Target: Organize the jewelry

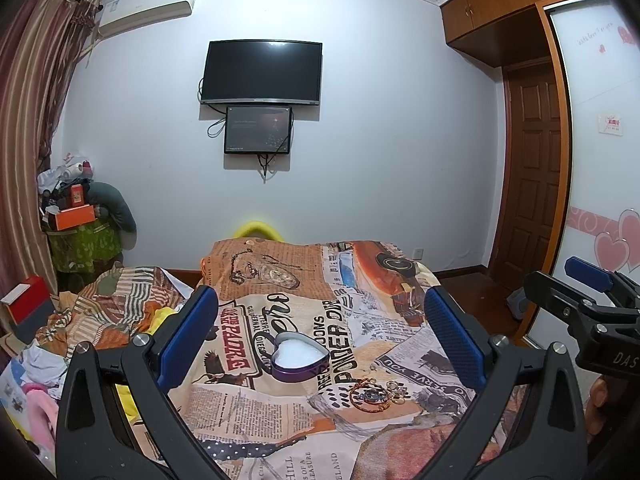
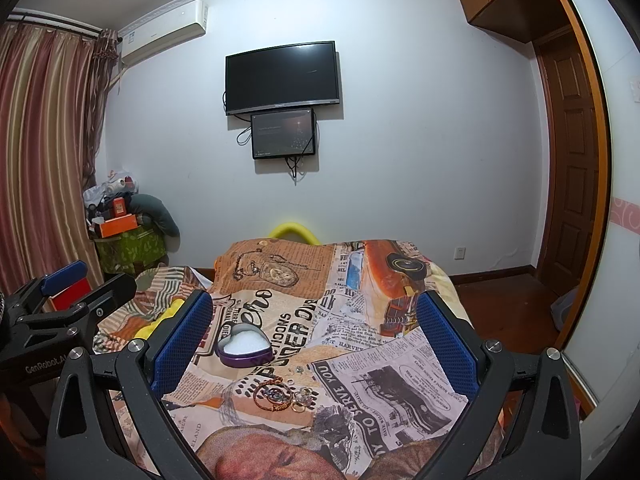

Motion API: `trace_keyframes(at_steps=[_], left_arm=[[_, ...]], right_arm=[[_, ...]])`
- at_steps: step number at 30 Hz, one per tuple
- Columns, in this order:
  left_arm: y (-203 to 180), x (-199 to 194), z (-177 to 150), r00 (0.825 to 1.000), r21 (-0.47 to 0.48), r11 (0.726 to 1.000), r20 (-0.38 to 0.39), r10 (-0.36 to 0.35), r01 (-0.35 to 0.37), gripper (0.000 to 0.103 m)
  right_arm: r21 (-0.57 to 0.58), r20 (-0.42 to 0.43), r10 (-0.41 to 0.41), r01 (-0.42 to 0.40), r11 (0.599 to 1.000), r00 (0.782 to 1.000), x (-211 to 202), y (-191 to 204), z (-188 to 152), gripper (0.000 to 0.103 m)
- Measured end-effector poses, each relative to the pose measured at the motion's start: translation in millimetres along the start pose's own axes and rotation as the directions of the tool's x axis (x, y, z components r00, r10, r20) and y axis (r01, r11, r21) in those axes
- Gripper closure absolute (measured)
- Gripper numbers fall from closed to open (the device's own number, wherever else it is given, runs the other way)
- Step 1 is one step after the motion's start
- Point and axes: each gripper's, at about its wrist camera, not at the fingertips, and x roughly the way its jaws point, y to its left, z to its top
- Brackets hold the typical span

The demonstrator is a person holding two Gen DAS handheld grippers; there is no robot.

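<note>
The little pile of bracelets and rings lies on the bed cover just ahead of the right gripper, a bit to its left. The heart-shaped tin sits just past the pile. Both the right gripper and the left gripper are spread wide, holding nothing. The right one looks nearer.

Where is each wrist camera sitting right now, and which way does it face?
Left wrist: rides the open left gripper, facing along the bed toward the TV wall; the right gripper shows at the right edge.
Right wrist: rides the open right gripper, same heading; the left gripper shows at left.
Shared: heart-shaped tin, jewelry pile, TV.
</note>
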Motion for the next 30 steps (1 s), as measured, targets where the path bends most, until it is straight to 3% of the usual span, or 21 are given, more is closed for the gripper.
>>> trace_keyframes(at_steps=[18, 30], left_arm=[[-1, 2, 3, 1.000, 0.002, 1.000, -0.011, -0.001, 0.001, 0.000], [2, 22, -4, 0.999, 0.002, 1.000, -0.047, 0.005, -0.005, 0.000]], right_arm=[[0.002, -0.002, 0.001, -0.001, 1.000, 1.000, 1, 1, -1, 0.002], [0.009, -0.051, 0.001, 0.000, 1.000, 0.999, 18, -2, -6, 0.002]])
